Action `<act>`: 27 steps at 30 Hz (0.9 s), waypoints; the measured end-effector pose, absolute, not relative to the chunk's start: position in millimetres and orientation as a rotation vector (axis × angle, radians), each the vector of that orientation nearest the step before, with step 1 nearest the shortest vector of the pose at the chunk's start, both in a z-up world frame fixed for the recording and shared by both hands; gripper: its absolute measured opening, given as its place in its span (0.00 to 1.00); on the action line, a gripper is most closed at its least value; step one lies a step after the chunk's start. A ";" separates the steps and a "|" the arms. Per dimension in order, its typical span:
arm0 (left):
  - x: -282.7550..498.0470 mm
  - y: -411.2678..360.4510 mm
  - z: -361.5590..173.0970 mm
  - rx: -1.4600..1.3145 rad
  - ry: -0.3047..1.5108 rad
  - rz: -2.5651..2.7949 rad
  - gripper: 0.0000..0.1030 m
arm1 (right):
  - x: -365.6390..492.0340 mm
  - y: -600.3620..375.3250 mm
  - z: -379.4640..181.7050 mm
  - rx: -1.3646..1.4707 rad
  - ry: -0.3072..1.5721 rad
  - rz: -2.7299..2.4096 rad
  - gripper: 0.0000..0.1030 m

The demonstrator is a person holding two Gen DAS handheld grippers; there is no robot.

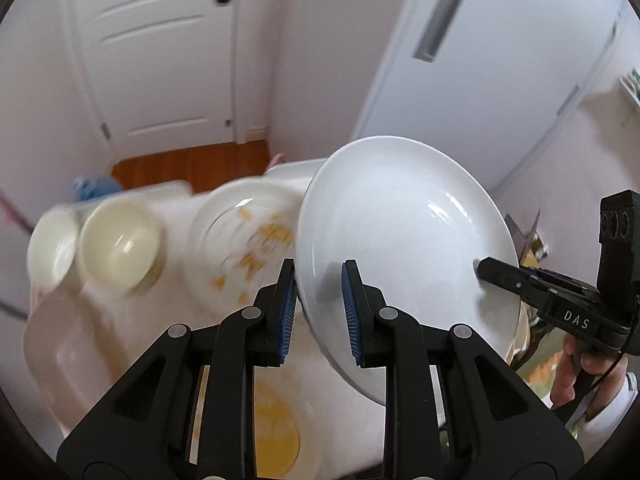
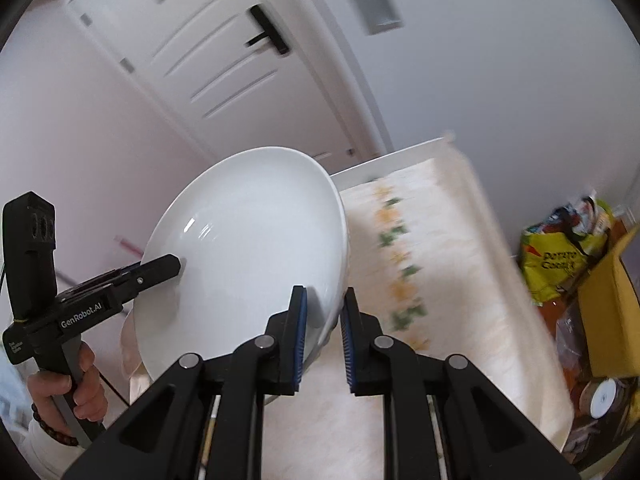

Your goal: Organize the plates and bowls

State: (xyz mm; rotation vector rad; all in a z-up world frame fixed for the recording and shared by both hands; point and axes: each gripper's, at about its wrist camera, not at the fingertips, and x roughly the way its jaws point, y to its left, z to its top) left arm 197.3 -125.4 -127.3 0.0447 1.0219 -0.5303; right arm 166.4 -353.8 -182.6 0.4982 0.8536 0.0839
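Both grippers are clamped on the rim of one large white plate, which hangs tilted in the air between them, clear of the table.

Nearest in the left wrist view, the left gripper [image 1: 319,312] pinches the plate [image 1: 400,240] at its near edge, one blue pad on the inner face and one on the underside. Seen from the right wrist view, the right gripper [image 2: 323,340] does the same on the opposite edge of that plate [image 2: 248,248]. Two grips on opposite sides probably serve a purpose: a wide, smooth dish held by a thin rim would twist out of a single pinch, and the pair keeps its tilt under control.

Just past the plate, a second plate [image 1: 244,236] with yellow markings lies flat on the table [image 1: 280,172], and beside it two cream bowls [image 1: 120,252] sit touching each other near the table's far-left corner. That grouping suggests like is going with like, so the lifted plate likely belongs on or beside the patterned one.

Farther off, the patterned cloth [image 2: 420,260] covers the tabletop, and a yellow snack bag [image 2: 560,256] stands beyond its edge.
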 end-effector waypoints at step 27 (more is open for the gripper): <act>112.4 61.8 -238.3 -0.174 1.139 -0.318 0.19 | 137.2 -174.5 -252.3 0.360 1.014 0.240 0.15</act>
